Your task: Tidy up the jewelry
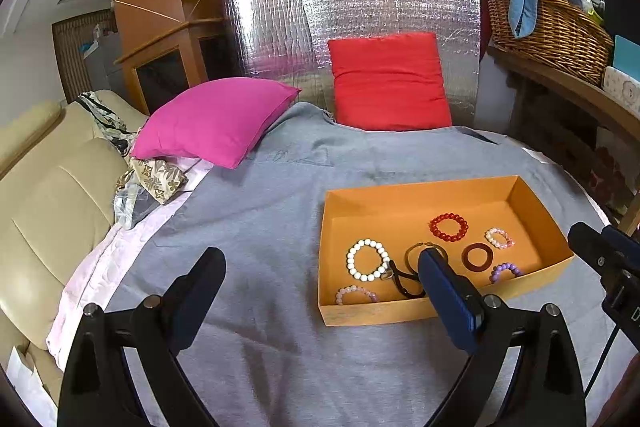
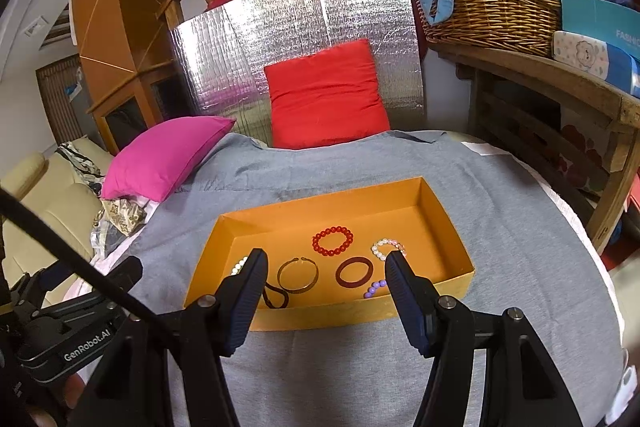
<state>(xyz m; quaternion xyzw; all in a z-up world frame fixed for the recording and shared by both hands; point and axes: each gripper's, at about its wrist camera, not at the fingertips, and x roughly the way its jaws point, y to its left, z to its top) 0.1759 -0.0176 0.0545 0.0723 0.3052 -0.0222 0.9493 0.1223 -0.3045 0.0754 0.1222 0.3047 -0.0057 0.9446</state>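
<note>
An open orange box (image 1: 404, 311) (image 2: 332, 315) sits on the grey cloth and holds several bracelets: a red bead one (image 1: 449, 227) (image 2: 333, 240), a white bead one (image 1: 367, 259), a dark red ring (image 1: 477, 257) (image 2: 354, 271), a thin bronze bangle (image 2: 298, 274), a black cord (image 1: 404, 281), pink bead ones (image 1: 500, 238) (image 1: 355, 294) and a purple one (image 1: 507, 271) (image 2: 374, 289). My left gripper (image 1: 320, 263) is open and empty, left of the box. My right gripper (image 2: 325, 262) is open and empty, above the box's near wall.
A pink pillow (image 1: 214, 119) and a red pillow (image 1: 390, 81) lie at the far side before a silver foil panel (image 1: 352, 19). A beige sofa (image 1: 48, 195) is on the left. A wicker basket (image 2: 488, 11) stands on a wooden shelf at right.
</note>
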